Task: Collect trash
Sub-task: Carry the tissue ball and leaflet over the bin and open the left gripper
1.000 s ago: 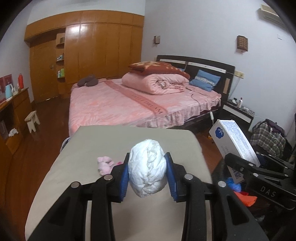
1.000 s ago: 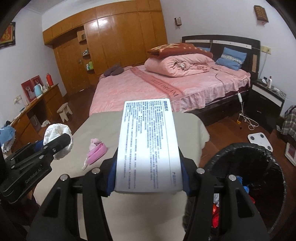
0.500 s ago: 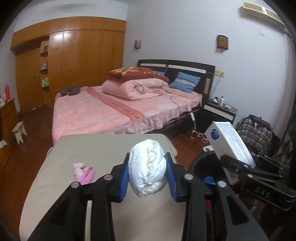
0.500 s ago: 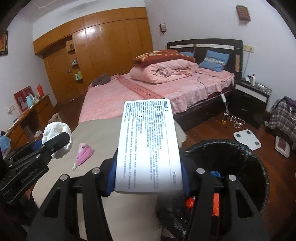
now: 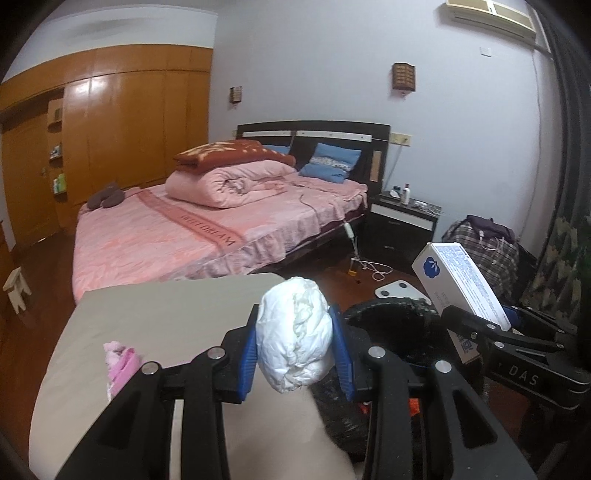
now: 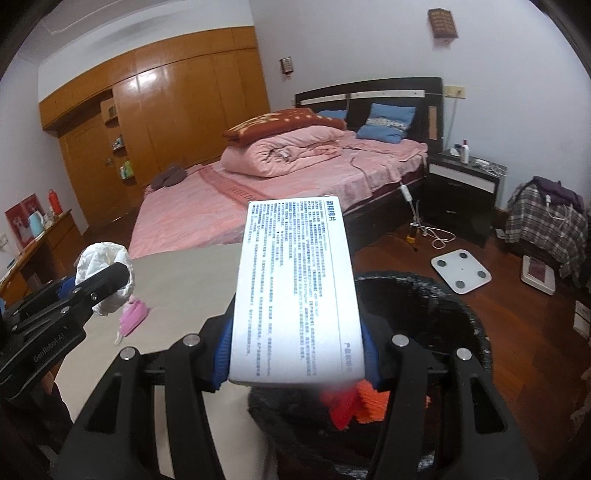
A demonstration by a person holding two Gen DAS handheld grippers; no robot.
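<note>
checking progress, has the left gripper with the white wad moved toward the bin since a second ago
Yes. The left gripper and its white wad swung right, off the beige table toward the black bin.

Count on inspection. Claws: two, the left claw (image 5: 295, 345) and the right claw (image 6: 295, 354). White crumpled wads (image 5: 293, 338): one. White printed boxes (image 6: 297, 291): one. Black bins (image 6: 436, 314): one, with orange scraps (image 6: 354, 404) inside, their number not readable. Pink items (image 5: 122, 363) on the surface (image 5: 166, 310): one. Surfaces: one. Beds (image 6: 207, 210): one. Blue pillows (image 6: 388, 122): two visible. Rolled pink quilts (image 6: 284, 151): one, with one red folded blanket (image 6: 280, 122) on top. Nightstands (image 6: 461, 184): one. White floor scales (image 6: 461, 270): one. Checked bags (image 6: 543, 218): one. Small wall fixtures (image 5: 403, 76): two. Air conditioners (image 5: 491, 16): one. Wooden stools (image 5: 16, 290): one.
</note>
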